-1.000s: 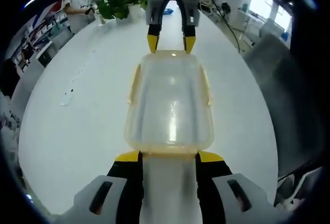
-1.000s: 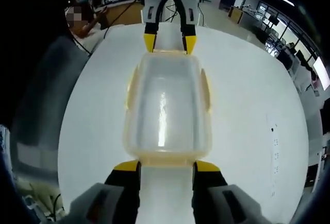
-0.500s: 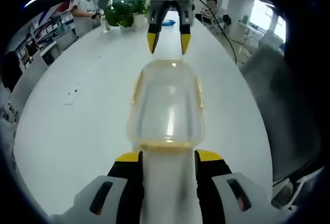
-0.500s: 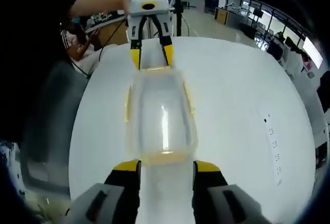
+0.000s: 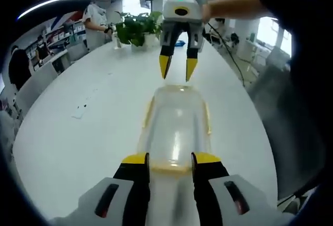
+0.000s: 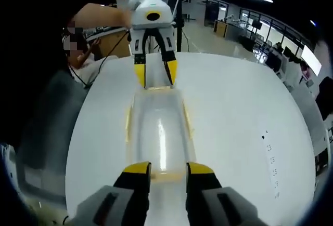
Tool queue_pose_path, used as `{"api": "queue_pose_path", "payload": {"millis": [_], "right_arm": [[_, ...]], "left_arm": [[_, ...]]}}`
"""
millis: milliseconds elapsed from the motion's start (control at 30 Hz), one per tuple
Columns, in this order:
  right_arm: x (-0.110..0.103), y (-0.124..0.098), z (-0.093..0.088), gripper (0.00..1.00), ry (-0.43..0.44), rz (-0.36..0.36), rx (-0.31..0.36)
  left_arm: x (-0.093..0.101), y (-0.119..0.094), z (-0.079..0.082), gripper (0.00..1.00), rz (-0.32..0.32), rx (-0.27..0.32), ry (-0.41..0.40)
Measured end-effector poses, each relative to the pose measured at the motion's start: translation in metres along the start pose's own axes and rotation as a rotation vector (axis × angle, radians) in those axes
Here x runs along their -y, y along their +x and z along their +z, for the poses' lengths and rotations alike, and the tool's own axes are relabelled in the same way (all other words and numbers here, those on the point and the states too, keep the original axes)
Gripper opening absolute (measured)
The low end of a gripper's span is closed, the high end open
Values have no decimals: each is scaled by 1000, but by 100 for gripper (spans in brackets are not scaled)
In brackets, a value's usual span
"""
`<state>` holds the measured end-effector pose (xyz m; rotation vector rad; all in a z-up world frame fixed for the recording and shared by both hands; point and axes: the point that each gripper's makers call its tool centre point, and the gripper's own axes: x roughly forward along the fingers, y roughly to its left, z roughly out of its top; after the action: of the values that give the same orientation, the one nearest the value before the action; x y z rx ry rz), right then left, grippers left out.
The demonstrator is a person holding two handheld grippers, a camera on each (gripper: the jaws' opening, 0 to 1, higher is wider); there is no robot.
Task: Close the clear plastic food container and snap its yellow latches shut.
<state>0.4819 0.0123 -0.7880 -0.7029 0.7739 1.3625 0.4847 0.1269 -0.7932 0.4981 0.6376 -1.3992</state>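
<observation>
No readable writing on anything. Container (image 5: 177,124) lies on the white table (image 5: 93,132), long axis running from one gripper to the other. Left gripper (image 5: 169,158) at its near end, jaws parted with a clear gap, holding nothing. Right gripper (image 5: 177,70) at the container's far end, raised above it, jaws likewise parted. Potted plant (image 5: 136,28) beyond the container.

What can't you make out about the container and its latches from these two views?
- Near end latch: left gripper view, hidden by the left claw; right gripper view, by the right claw.
- Far end of the container: right gripper view, the left claw crosses it.
- Side latches: thin, glare-washed; snapped or not, unclear.
</observation>
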Motion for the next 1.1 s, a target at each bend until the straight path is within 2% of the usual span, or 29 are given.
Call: {"api": "queue_pose_path", "payload": {"millis": [200, 400, 433, 733, 867, 1100], "right_arm": [[-3, 25, 24, 23, -37, 10, 12], [-7, 36, 43, 24, -55, 32, 37], [-7, 38, 44, 24, -65, 32, 36], [-4, 40, 44, 25, -65, 40, 36], [-1, 42, 44, 32, -55, 38, 26], [5, 42, 45, 41, -56, 55, 18]], "left_arm": [[3, 17, 11, 29, -11, 0, 9], [6, 30, 34, 27, -26, 38, 28], [8, 32, 39, 26, -34, 55, 27], [14, 42, 44, 26, -55, 47, 48], [21, 49, 41, 27, -56, 20, 82], [33, 53, 41, 31, -64, 26, 88]]}}
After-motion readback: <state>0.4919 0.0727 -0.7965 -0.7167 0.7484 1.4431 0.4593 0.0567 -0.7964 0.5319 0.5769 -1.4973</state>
